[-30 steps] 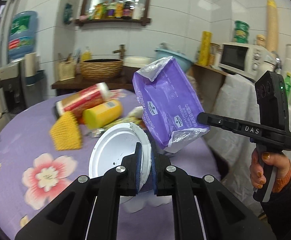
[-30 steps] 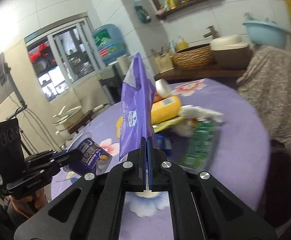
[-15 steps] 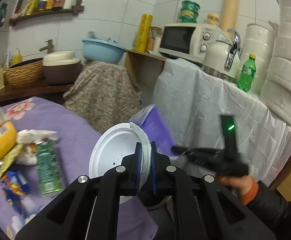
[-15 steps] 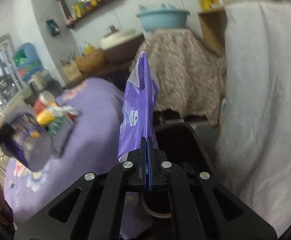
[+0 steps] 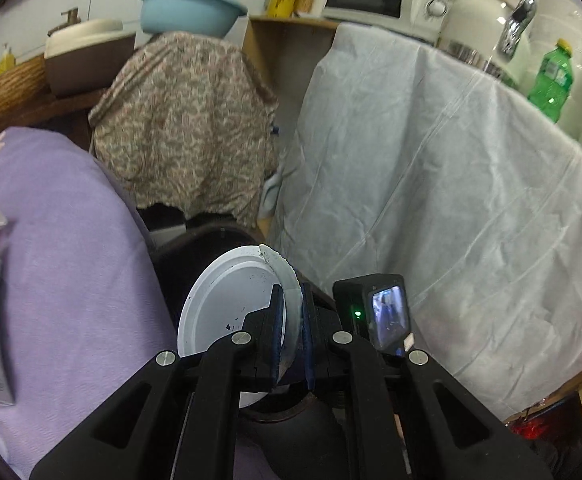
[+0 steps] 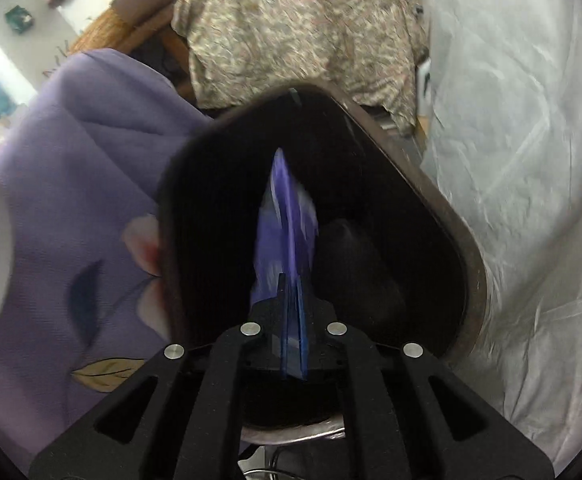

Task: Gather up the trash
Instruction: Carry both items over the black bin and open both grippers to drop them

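- The right gripper, jaws just opening, has the purple plastic wrapper between them over the dark bin.
- The left gripper pinches the white paper plate.

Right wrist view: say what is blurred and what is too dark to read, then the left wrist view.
Right wrist view: purple packet motion-smeared, bin interior black, tablecloth soft. Left wrist view: sharper; white plate crisp, left-edge litter streaked, strong fisheye bending.
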Motion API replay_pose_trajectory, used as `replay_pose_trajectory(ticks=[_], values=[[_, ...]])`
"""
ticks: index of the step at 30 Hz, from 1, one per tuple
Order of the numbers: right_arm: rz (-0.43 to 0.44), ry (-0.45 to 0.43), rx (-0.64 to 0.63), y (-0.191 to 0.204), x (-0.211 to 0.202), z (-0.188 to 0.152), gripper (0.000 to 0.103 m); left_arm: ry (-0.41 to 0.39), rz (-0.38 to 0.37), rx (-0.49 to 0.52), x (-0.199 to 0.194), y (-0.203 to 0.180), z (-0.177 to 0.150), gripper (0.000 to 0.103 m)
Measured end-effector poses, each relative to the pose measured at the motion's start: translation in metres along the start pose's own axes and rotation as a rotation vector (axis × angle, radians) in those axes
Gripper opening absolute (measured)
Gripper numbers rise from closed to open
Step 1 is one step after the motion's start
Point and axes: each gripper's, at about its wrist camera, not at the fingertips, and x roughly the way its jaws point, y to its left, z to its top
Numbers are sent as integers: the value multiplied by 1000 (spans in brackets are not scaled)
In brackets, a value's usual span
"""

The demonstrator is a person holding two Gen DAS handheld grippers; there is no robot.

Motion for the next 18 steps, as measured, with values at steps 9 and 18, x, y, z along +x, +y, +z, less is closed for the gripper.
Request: replay_pose_trajectory(ticks=[9, 18], values=[[-119, -167, -32, -4, -67, -25, 71, 121, 59, 12, 62, -10, 8, 10], [-277, -210, -59, -9, -110, -59, 97, 308, 92, 8, 129, -10, -9, 10]])
